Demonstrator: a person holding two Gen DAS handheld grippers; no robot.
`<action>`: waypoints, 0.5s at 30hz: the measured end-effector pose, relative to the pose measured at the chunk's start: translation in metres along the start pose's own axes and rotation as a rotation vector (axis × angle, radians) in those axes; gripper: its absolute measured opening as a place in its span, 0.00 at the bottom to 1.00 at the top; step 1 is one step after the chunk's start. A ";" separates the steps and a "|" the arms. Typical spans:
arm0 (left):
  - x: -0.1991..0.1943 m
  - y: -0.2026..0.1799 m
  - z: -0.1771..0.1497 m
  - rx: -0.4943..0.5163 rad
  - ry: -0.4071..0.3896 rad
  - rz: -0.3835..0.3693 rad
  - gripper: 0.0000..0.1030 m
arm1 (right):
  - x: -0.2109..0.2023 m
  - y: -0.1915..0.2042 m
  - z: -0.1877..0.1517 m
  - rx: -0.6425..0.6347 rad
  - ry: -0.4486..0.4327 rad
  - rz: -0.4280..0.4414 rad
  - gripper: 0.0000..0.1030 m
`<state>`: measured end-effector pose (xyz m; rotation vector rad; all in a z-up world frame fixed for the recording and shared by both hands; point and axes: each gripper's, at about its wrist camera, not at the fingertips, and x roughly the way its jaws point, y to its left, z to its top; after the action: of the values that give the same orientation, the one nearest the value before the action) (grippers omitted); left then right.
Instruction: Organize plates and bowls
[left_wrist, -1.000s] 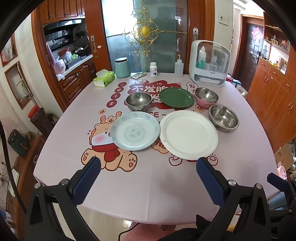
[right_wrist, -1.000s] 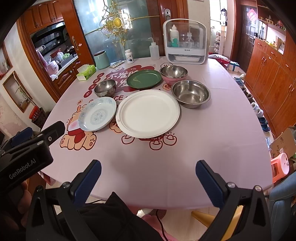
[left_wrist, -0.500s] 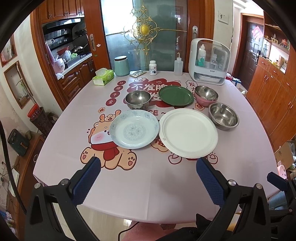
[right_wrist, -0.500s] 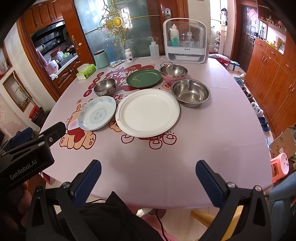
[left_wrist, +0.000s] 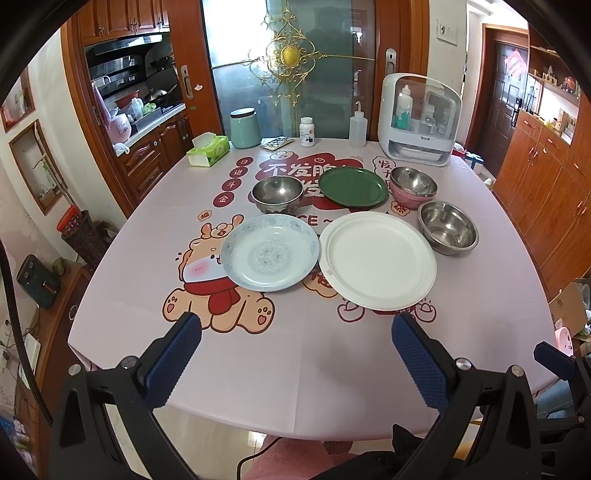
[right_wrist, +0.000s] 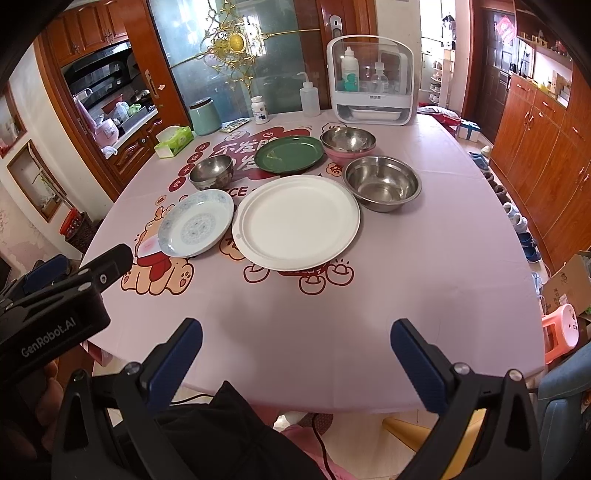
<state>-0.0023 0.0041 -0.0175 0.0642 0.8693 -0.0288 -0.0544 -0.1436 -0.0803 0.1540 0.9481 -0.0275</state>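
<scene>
Left gripper (left_wrist: 295, 328): I hold it above the near edge of the table, blue ribbed pads spread wide, nothing between them.
Right gripper (right_wrist: 295, 332): I hold it likewise above the near edge, pads spread wide and empty; the left unit's black body shows at its lower left.
Table (left_wrist: 332, 369): round, under a pale pink cloth printed with cartoon bears and red lettering.
White plate (left_wrist: 376, 260): largest piece, plain white with a stepped rim, nearest me, right of centre.
Patterned plate (left_wrist: 270, 252): shallow, pale blue with a floral band and a central medallion; just left of the white plate, rims nearly touching.
Green plate (left_wrist: 353, 186): dark green, glossy, behind the white plate.
Small steel bowl (left_wrist: 277, 194): deep, rounded, reflective; behind the patterned plate, left of the green plate.
Wide steel bowl (left_wrist: 447, 227): broad, shallow, flat-bottomed; just right of the white plate.
Nested bowls (left_wrist: 413, 186): a steel bowl sitting inside a pink one; right of the green plate, behind the wide bowl.
Far edge of table: tissue box (left_wrist: 207, 149), mint canister (left_wrist: 245, 127), pill bottle (left_wrist: 307, 132), squeeze bottle (left_wrist: 357, 129), white storage case (left_wrist: 419, 120) holding bottles.
</scene>
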 end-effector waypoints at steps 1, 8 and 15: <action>-0.001 0.000 -0.001 0.001 0.004 0.003 0.99 | 0.001 0.000 0.000 0.000 -0.001 -0.001 0.99; -0.006 -0.004 -0.003 0.004 0.004 0.002 0.99 | 0.000 -0.001 -0.007 0.003 -0.009 0.008 0.99; -0.005 -0.005 -0.002 0.004 0.020 -0.015 0.99 | -0.004 -0.006 -0.007 0.033 -0.011 0.008 0.99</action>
<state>-0.0071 -0.0005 -0.0149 0.0620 0.8897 -0.0442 -0.0629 -0.1486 -0.0813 0.1882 0.9366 -0.0364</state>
